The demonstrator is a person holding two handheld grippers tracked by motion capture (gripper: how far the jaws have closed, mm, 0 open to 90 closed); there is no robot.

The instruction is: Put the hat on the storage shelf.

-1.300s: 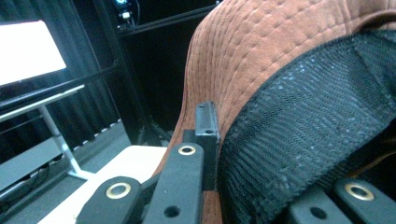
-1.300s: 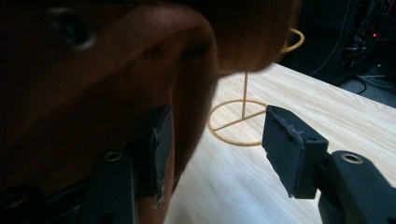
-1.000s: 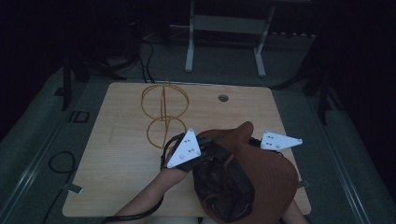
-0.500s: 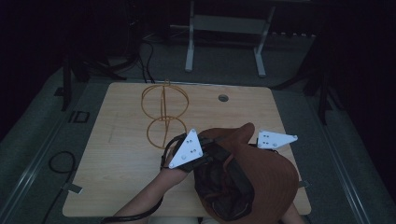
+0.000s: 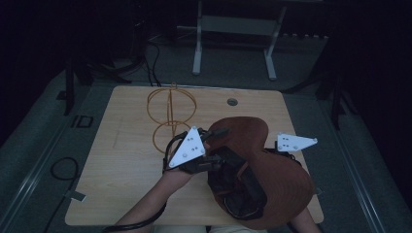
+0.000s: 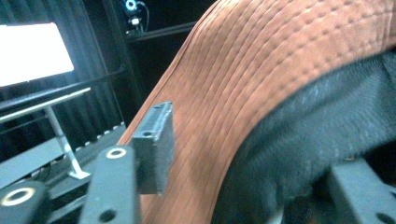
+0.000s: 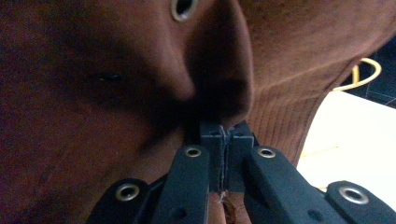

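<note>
Up on the high view: brown hat (image 5: 265, 165) lying brim-up at the near right of the wooden table (image 5: 121, 170), black lining showing, left gripper (image 5: 214, 138) at its left edge, right gripper (image 5: 279, 151) tucked behind its right side. Closer in, on the left gripper view: stitched brim (image 6: 261, 79) in concentric rows, coarse black fabric beneath, left gripper (image 6: 243, 154) jaws just been opening, now spread with the brim between them, visible pad clear of it. On the right gripper view: right gripper (image 7: 226, 135) pressed together, pinching soft suede-like brown cloth, metal eyelet (image 7: 182, 6) above. Farther back on the table: gold wire stand (image 5: 171, 114) of rings. Dark room, grey floor, metal frame (image 5: 235, 34) beyond.
</note>
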